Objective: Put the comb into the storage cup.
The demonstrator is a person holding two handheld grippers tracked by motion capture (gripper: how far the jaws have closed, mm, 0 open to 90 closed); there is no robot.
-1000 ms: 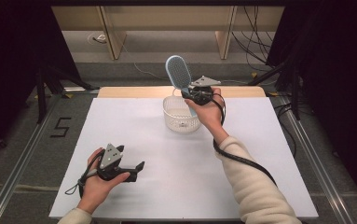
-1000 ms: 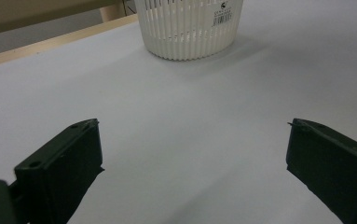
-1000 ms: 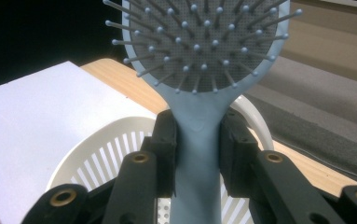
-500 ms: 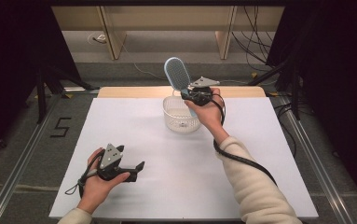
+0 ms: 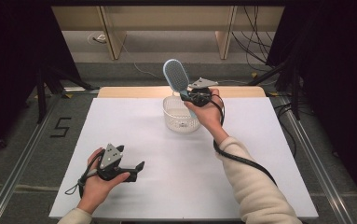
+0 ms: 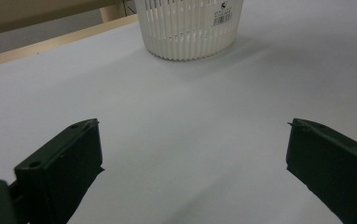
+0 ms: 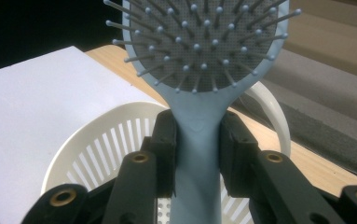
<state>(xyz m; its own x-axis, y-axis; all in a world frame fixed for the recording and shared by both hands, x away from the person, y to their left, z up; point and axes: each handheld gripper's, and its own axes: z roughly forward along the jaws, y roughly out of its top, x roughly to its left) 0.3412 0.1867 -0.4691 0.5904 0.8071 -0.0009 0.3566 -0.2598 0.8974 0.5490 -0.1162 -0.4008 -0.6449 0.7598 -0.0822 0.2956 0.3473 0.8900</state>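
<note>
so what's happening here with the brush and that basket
A person works at a white table with a gripper in each hand. The right gripper is clamped on the handle of a light blue hairbrush, holding it upright with the bristle head on top, just above a white slotted basket at the far side of the table. The left gripper rests open near the front edge, holding nothing.

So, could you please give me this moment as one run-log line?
right gripper: shut on hairbrush handle, above basket | left gripper: open, nothing between jaws, over table | brush head up
</note>
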